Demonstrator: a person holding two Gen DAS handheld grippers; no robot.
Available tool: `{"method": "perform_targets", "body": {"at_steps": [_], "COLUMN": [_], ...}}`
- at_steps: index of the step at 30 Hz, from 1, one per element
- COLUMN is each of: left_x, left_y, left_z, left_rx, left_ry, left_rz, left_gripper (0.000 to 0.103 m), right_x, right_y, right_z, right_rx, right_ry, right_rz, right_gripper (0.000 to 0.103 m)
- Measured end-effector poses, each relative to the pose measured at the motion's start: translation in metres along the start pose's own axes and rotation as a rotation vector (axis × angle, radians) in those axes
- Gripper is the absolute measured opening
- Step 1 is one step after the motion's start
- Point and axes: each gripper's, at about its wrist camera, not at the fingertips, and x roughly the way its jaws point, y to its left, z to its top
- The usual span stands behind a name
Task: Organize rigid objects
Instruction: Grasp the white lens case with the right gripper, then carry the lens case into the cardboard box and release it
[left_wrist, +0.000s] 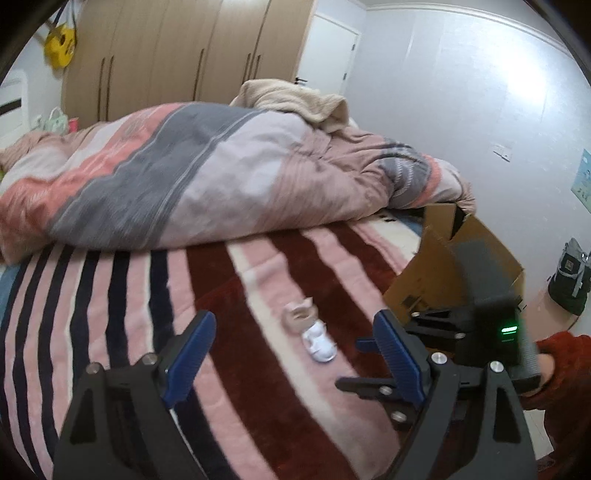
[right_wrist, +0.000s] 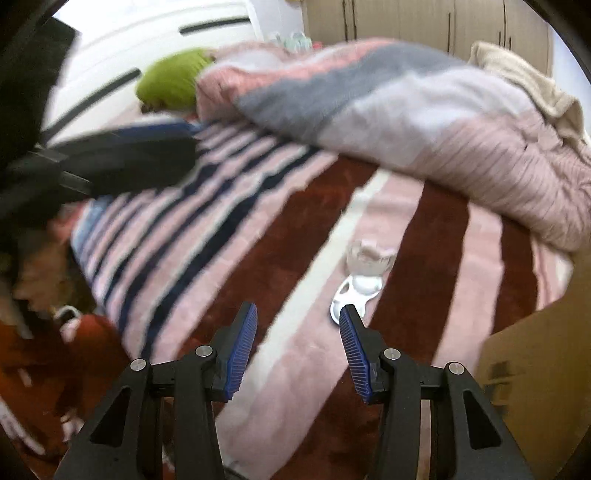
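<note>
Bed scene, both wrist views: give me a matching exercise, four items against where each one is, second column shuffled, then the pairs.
Items:
1. small white shoe
2. cardboard box
3. striped quilt
4. green cushion

Places:
A. bunched up across the far part of the bed
B. at the bed's right edge, flaps open
C. near the white headboard, beside the quilt
D. alone on the striped blanket, ahead of both open grippers

Pairs: 1-D, 2-B, 3-A, 4-C

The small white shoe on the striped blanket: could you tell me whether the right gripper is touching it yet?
Apart. In the left wrist view the right gripper hangs open beside the small white shoe, with a strip of striped blanket showing between its fingers and the shoe.
</note>
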Motion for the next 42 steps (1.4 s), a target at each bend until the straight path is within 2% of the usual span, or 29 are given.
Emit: {"method": "perform_targets", "body": {"at_steps": [3, 6, 8, 9, 10, 11, 12, 16, 20, 26, 28, 30, 34, 35, 36, 39, 42], "left_x": [0.008, 0.013, 0.015, 0.016, 0.016, 0.016, 0.017, 0.018, 0.018, 0.013, 0.009, 0.006, 0.001, 0.002, 0.002, 0.007, 0.016], "left_y": [0.016, 0.025, 0.027, 0.028, 0.028, 0.028, 0.027, 0.020, 0.007, -0.024, -0.037, -0.048, -0.071, -0.078, -0.082, -0.101, -0.121], "left_z": [-0.011, -0.017, -0.019, -0.019, -0.020, -0.020, -0.019, -0.018, -0.015, -0.006, 0.000, 0.007, 0.025, 0.030, 0.033, 0.044, 0.055], "left_rx": [-0.034, -0.053, -0.060, -0.064, -0.065, -0.065, -0.065, -0.056, -0.049, -0.017, -0.003, 0.003, 0.009, 0.016, 0.018, 0.043, 0.064], "left_ry": [0.020, 0.030, 0.033, 0.034, 0.034, 0.035, 0.036, 0.041, 0.046, 0.046, 0.039, 0.035, 0.006, 0.005, 0.004, 0.002, 0.011], "left_rz": [0.001, 0.006, 0.004, 0.002, 0.001, -0.001, -0.004, -0.024, -0.056, -0.148, -0.183, -0.226, -0.256, -0.271, -0.275, -0.273, -0.298], "left_gripper": [0.085, 0.085, 0.085, 0.085, 0.085, 0.085, 0.085, 0.085, 0.085, 0.085, 0.081, 0.064, 0.049, 0.039, 0.036, 0.027, 0.027], "right_x": [0.037, 0.057, 0.064, 0.067, 0.067, 0.068, 0.068, 0.055, 0.029, -0.029, -0.051, -0.073, -0.104, -0.110, -0.117, -0.134, -0.149], "right_y": [-0.012, -0.025, -0.030, -0.033, -0.034, -0.033, -0.031, -0.019, -0.003, 0.022, 0.027, 0.027, 0.022, 0.019, 0.015, 0.001, -0.018], "right_z": [-0.005, -0.008, -0.009, -0.009, -0.008, -0.008, -0.007, -0.011, -0.014, -0.005, -0.002, 0.001, 0.002, 0.001, 0.001, -0.004, -0.010], "right_rx": [0.037, 0.063, 0.069, 0.073, 0.068, 0.052, 0.039, 0.000, -0.022, -0.060, -0.066, -0.070, -0.066, -0.064, -0.063, -0.046, -0.018], "right_ry": [0.033, 0.029, 0.019, 0.013, 0.010, 0.011, 0.012, -0.006, -0.032, -0.126, -0.165, -0.207, -0.263, -0.275, -0.287, -0.311, -0.328], "right_rz": [-0.063, -0.159, -0.177, -0.165, -0.159, -0.158, -0.163, -0.159, -0.116, -0.036, -0.015, -0.005, -0.014, -0.015, -0.019, -0.033, -0.042], "right_gripper": [0.042, 0.042, 0.042, 0.040, 0.031, 0.026, 0.026, 0.026, 0.026, 0.026, 0.026, 0.026, 0.026, 0.026, 0.026, 0.026, 0.026]}}
